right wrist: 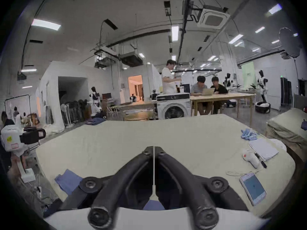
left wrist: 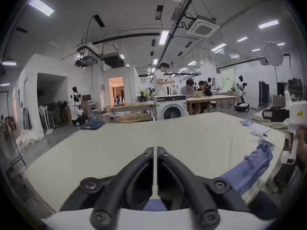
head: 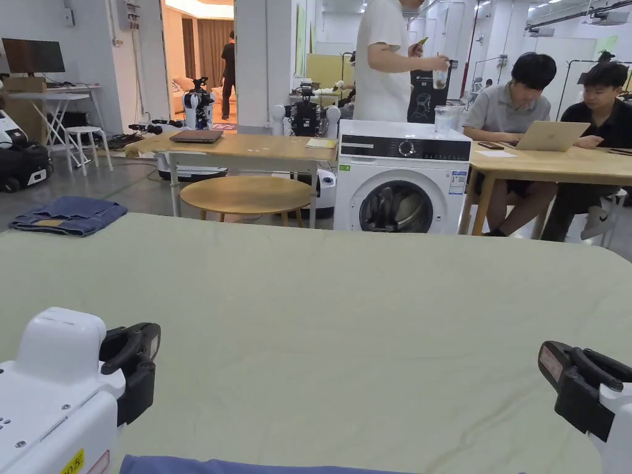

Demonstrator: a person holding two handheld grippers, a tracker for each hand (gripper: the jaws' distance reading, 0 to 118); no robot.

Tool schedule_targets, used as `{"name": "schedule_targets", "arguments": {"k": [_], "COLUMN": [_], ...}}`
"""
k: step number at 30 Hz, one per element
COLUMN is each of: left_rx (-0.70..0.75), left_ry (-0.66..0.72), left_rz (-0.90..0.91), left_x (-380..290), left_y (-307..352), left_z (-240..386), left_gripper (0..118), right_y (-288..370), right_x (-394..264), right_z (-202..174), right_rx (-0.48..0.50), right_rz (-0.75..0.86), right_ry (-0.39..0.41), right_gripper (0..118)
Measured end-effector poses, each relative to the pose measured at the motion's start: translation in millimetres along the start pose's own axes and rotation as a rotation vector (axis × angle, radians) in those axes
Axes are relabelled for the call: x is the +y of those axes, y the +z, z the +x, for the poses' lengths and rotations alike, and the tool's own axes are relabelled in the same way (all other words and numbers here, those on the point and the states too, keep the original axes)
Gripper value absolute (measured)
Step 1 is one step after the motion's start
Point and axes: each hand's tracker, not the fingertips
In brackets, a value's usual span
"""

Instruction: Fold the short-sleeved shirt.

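Cloth-covered, pale green and broad, the surface (head: 345, 321) is lying bare across its middle, giving you the room a flat fold is going to need. You are keeping the short-sleeved shirt, a soft blue-violet cotton piece (left wrist: 249, 168), bunched along the near edge, close to your body; in the head view only a strip of it (head: 247, 466) is peeking up at the bottom, so it is not spread yet and the folding looks barely begun. You are holding the left gripper, a white housing with black curved jaws (left wrist: 155, 150), low over the near left of the surface, with its jaws pressed together at the tips and nothing caught between them. You are holding the right gripper, the same white-and-black build (right wrist: 154, 149), over the near right, jaws likewise closed on nothing. Both are pointing away from you, level with each other and well apart, probably because each is about to take one side of the shirt. Off to the right, a white smartphone with a blue screen (right wrist: 253, 188) is lying near the edge, clear of the working area.
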Motion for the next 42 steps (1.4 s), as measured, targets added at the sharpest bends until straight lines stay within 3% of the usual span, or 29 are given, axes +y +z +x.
{"name": "schedule_targets", "arguments": {"k": [5, 10, 11, 14, 15, 19, 23, 26, 27, 29, 32, 34, 38, 42], "left_rx": [-0.041, -0.224, -0.268, -0.277, -0.281, -0.465, -0.507, -0.624, -0.633, -0.623, -0.527, -0.548, -0.520, -0.366], "left_ry": [0.150, 0.527, 0.578, 0.663, 0.689, 0.980, 1.044, 1.195, 1.245, 1.228, 1.041, 1.108, 1.108, 1.125], "left_rz": [-0.077, -0.312, -0.331, -0.447, -0.514, -0.701, -0.860, -0.762, -0.771, -0.819, -0.916, -0.868, -0.823, -0.719], "left_x": [-10.9, -39.7, -48.2, -76.5, -79.9, -127.0, -165.0, -172.7, -173.8, -176.4, -176.5, -172.2, -162.8, -150.3], "left_y": [-6.8, -30.1, -34.6, -49.7, -49.7, -76.3, -103.1, -115.3, -120.3, -130.8, -143.0, -136.9, -121.7, -88.9], "left_z": [-25.5, -97.0, -111.9, -146.0, -139.8, -155.9, -136.6, -122.7, -119.1, -103.1, -94.6, -102.5, -131.4, -178.3], "left_gripper": [0, 0, 6, 68, 78, 78, 78, 77, 63, 58, 9, 7, 5, 4], "right_y": [-4.4, -8.4, -9.1, -12.9, -15.1, -21.4, -25.5, -27.3, -28.1, -29.1, -27.5, -26.4, -24.1, -22.0], "right_x": [-1.8, -6.4, -7.3, -10.8, -12.9, -20.6, -25.8, -27.0, -27.0, -26.0, -25.5, -24.7, -21.8, -18.1], "right_z": [-8.4, -12.7, -12.7, -11.9, -12.6, -15.6, -19.5, -21.4, -22.1, -22.9, -25.1, -26.0, -27.4, -29.0], "right_rx": [0.028, 0.025, 0.022, 0.023, 0.024, 0.035, 0.043, 0.039, 0.036, 0.035, 0.031, 0.027, 0.020, 0.012], "right_rz": [-0.019, -0.025, -0.025, -0.037, -0.044, -0.077, -0.111, -0.128, -0.133, -0.138, -0.138, -0.140, -0.138, -0.126], "right_ry": [0.015, 0.065, 0.071, 0.063, 0.058, 0.049, 0.054, 0.064, 0.066, 0.068, 0.068, 0.076, 0.085, 0.091], "right_gripper": [0, 0, 0, 0, 0, 0, 0, 0, 0, 0, 0, 0, 0, 0]}}
